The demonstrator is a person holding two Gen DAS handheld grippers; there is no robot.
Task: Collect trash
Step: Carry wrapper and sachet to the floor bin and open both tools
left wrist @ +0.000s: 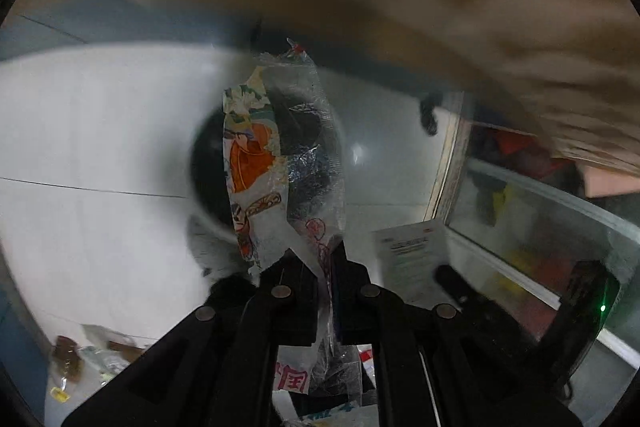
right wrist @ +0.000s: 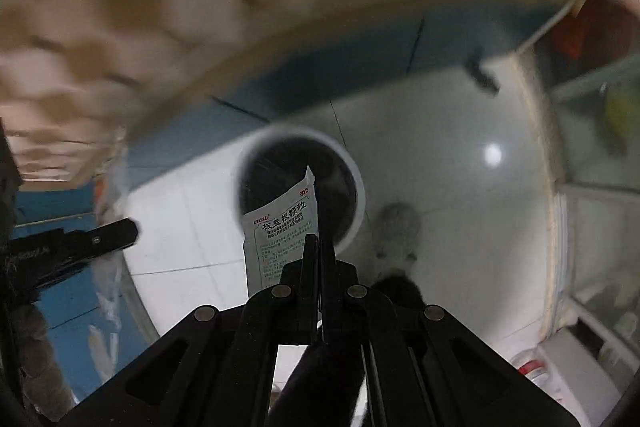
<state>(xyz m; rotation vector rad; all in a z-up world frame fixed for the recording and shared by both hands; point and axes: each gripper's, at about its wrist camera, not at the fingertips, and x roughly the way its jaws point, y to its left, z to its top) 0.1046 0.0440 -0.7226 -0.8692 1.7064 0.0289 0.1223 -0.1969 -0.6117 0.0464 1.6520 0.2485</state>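
sticking up from the left gripper (left wrist: 331, 259), a crinkly snack wrapper (left wrist: 280, 163) is pinched tight over the round bin (right wrist: 300, 187). the right gripper (right wrist: 319, 247) squeezes a white packet (right wrist: 280, 223) above that bin on the white floor (right wrist: 440, 187).

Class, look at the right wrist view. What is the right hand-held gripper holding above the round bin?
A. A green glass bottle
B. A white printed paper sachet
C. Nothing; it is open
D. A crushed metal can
B: the right hand-held gripper is shut on a white printed paper sachet, which shows in front of the dark opening of the round white-rimmed bin.
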